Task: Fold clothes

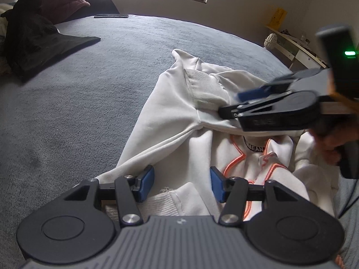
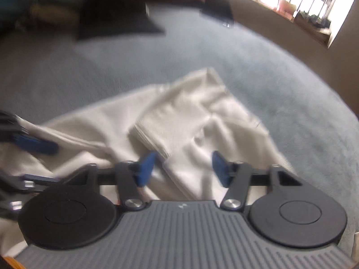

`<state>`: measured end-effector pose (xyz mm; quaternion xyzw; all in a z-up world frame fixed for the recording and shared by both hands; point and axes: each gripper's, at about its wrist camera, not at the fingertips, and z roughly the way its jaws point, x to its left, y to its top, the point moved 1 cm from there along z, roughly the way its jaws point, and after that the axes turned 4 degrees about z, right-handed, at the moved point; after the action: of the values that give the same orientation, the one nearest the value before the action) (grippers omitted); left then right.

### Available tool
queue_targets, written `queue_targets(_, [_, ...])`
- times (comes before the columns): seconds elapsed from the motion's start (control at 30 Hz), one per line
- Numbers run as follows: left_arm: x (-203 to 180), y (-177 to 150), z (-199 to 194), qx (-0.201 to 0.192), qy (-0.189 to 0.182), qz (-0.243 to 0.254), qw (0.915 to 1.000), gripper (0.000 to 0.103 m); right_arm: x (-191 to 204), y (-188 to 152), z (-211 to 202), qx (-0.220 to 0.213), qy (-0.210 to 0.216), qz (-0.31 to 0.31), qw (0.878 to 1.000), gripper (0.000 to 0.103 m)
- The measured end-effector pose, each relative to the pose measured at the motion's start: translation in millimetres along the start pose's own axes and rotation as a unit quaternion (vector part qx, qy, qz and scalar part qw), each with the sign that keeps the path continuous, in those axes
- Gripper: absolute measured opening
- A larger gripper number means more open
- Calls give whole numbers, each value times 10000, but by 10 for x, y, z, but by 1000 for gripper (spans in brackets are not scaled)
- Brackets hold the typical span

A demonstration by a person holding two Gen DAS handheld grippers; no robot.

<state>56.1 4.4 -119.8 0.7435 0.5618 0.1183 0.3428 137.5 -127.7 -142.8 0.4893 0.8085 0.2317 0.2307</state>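
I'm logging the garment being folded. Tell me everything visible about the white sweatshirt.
The white sweatshirt is soft fleecy knit with ribbed cuffs, orange-outlined lettering and a black neck label. It lies rumpled and partly folded on the grey blanket. Both the left hand-held gripper and right hand-held gripper hover open over it.

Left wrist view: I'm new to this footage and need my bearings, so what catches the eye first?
A crumpled white sweatshirt with orange-outlined lettering lies on the grey bed cover, filling the centre. The left gripper hovers open over its near edge, while the right gripper reaches in from the right. At the far left lies a dark garment.
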Motion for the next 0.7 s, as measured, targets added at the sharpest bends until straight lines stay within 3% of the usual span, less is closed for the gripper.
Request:
queue_targets(0.03, [6, -1, 0, -6, -15, -6, 10000, 55, -42, 5, 7, 60, 19, 137, 9999, 13])
queue_targets(0.07, [13, -2, 1, -11, -31, -11, 10000, 55, -100, 14, -37, 22, -11, 310, 9995, 9])
queue_targets(0.2, [45, -3, 3, -30, -102, -74, 9999, 55, -393, 17, -491, -570, -360, 1012, 9926, 7])
queue_targets(0.3, [72, -2, 6, -44, -160, -138, 9998, 55, -770, -2, -932, -1070, -885, 1595, 9774, 7])
queue_targets(0.4, [95, 0, 9, -53, -212, -199, 9996, 55, -1253, -95, -1436, -1504, -1726, 2058, 9514, 7])
queue_targets(0.5, [104, 8, 14, -47, -237, -250, 9994, 55, -1690, -281, -1915, -1805, -2578, 2441, 9173, 6])
queue_targets(0.6, [108, 14, 16, -38, -238, -267, 9994, 55, -1996, -554, -2229, -1952, -3128, 2944, 8817, 6])
queue_targets(0.7, [95, 16, 14, -31, -214, -241, 9995, 55, -2088, -868, -2302, -1860, -3442, 3180, 8636, 6])
